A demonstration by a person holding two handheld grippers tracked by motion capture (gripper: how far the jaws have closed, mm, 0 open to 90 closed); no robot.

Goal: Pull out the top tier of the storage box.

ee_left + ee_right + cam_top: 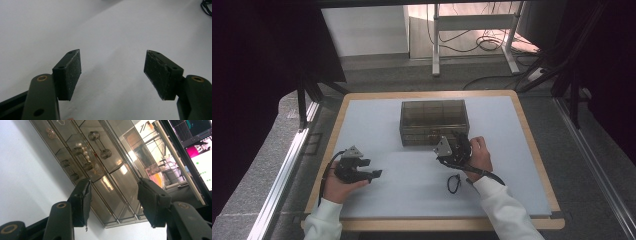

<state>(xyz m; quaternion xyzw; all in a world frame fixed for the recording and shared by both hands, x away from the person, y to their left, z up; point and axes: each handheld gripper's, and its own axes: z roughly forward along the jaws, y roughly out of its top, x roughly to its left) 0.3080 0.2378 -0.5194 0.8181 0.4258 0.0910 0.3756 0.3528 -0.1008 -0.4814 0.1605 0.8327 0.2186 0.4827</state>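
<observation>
Right hand-held gripper (447, 150) at front edge of smoked transparent plastic drawer box (434, 121), mid-counter (522, 165); jaws apart, nothing gripped. Left hand-held gripper (374, 169) open, empty, well apart at left.

A pale grey-white tabletop (412, 175) with a light wood-coloured border carries a smoky brown, see-through drawer box (434, 121). Through its tinted walls show small gold and pearly white pieces. The left hand-held gripper (374, 174) and the right hand-held gripper (447, 145) are black, each topped by a grey three-cornered plate, with brass-coloured rivets at the jaws. A black cord loop (454, 183) lies on the tabletop. The person's sleeves (504, 210) are white.
</observation>
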